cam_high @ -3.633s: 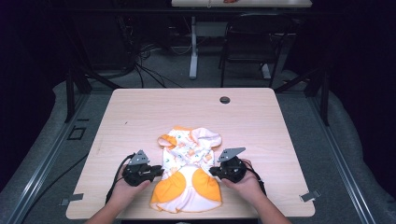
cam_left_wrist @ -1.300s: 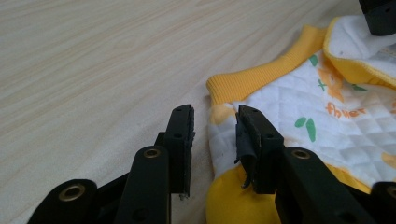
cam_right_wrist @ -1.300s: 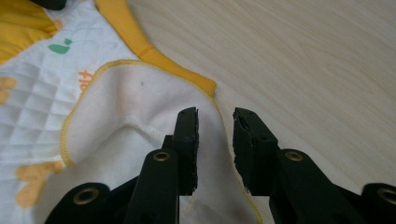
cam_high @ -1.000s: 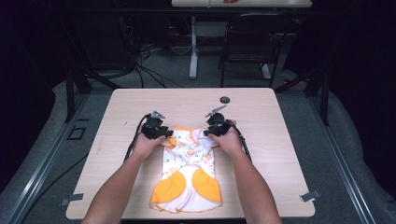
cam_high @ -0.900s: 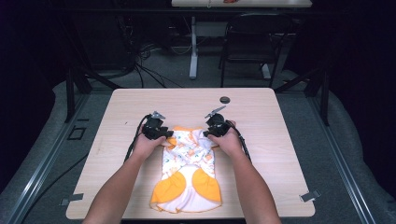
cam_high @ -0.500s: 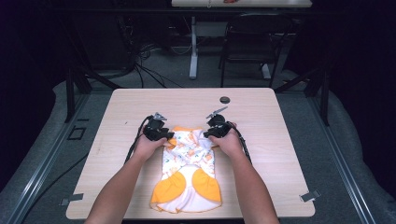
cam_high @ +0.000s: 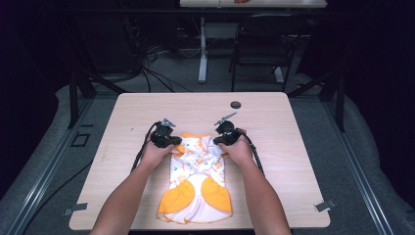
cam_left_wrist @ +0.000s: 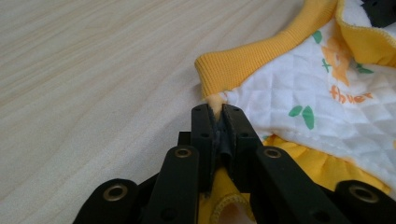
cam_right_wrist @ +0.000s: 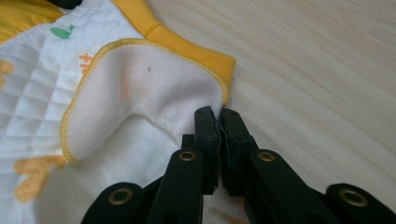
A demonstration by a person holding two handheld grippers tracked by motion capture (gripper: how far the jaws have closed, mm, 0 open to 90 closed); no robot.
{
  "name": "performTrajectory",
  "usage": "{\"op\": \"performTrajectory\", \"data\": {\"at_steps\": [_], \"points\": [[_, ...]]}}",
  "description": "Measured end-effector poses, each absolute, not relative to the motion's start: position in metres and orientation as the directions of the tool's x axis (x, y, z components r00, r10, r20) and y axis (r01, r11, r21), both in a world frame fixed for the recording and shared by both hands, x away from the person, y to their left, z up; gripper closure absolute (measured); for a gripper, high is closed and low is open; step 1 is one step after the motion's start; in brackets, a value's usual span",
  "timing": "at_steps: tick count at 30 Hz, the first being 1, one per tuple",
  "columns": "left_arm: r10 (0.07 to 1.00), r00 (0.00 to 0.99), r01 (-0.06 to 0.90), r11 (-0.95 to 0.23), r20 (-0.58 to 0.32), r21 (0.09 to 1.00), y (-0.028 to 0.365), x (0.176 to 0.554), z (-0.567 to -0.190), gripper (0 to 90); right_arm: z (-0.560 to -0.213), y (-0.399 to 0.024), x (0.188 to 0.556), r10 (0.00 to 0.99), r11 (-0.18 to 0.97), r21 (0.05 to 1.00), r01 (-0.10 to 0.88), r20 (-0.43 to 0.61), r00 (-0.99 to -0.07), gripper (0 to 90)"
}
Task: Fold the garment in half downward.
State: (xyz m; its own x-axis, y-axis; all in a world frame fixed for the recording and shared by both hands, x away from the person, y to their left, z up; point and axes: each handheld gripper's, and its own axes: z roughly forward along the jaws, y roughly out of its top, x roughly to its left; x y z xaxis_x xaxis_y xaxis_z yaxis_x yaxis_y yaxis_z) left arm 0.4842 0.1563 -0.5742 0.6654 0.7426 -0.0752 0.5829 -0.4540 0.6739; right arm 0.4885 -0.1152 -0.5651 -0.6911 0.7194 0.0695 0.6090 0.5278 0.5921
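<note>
Left gripper (cam_left_wrist: pixel 217 116): we see it clamped on the garment (cam_high: pixel 198 183)'s far left corner.
Right gripper (cam_right_wrist: pixel 218 122): we see it pinching the far right corner.

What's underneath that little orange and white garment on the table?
The garment lies flat on the wooden table, with bare tabletop showing all around it. Whatever might lie beneath the cloth is covered. The left gripper and right gripper pinch its far corners.
</note>
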Motion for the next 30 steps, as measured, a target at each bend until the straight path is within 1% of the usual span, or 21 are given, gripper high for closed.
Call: {"op": "performTrajectory", "data": {"at_steps": [1, 3, 4, 5, 7, 14, 30], "points": [[0.744, 0.664, 0.584, -0.455, -0.074, 0.672, 0.156, 0.484, -0.574, 86.1, -0.565, -0.115, 0.487, 0.724, 0.523, 0.597, 0.608, 0.064, -0.686, 87.2], [0.743, 0.665, 0.586, -0.46, -0.073, 0.667, 0.156, 0.484, -0.573, 86.6, -0.565, -0.114, 0.486, 0.729, 0.516, 0.604, 0.607, 0.063, -0.681, 87.3], [0.746, 0.662, 0.585, -0.457, -0.069, 0.67, 0.156, 0.484, -0.573, 87.0, -0.563, -0.113, 0.485, 0.723, 0.537, 0.595, 0.598, 0.041, -0.69, 87.4], [0.746, 0.663, 0.585, -0.459, -0.068, 0.669, 0.156, 0.483, -0.572, 87.0, -0.563, -0.113, 0.485, 0.723, 0.537, 0.595, 0.598, 0.041, -0.69, 87.4], [0.745, 0.664, 0.585, -0.46, -0.069, 0.668, 0.156, 0.482, -0.57, 87.5, -0.56, -0.114, 0.483, 0.711, 0.549, 0.61, 0.571, 0.018, -0.703, 87.5], [0.737, 0.674, 0.557, -0.453, -0.06, 0.696, 0.159, 0.476, -0.557, 87.7, -0.548, -0.116, 0.477, 0.695, 0.558, 0.631, 0.539, 0.0, -0.719, 87.4], [0.724, 0.688, 0.51, -0.441, -0.043, 0.739, 0.167, 0.467, -0.534, 87.7, -0.523, -0.121, 0.467, 0.683, 0.527, 0.689, 0.497, 0.004, -0.73, 87.4]]}}
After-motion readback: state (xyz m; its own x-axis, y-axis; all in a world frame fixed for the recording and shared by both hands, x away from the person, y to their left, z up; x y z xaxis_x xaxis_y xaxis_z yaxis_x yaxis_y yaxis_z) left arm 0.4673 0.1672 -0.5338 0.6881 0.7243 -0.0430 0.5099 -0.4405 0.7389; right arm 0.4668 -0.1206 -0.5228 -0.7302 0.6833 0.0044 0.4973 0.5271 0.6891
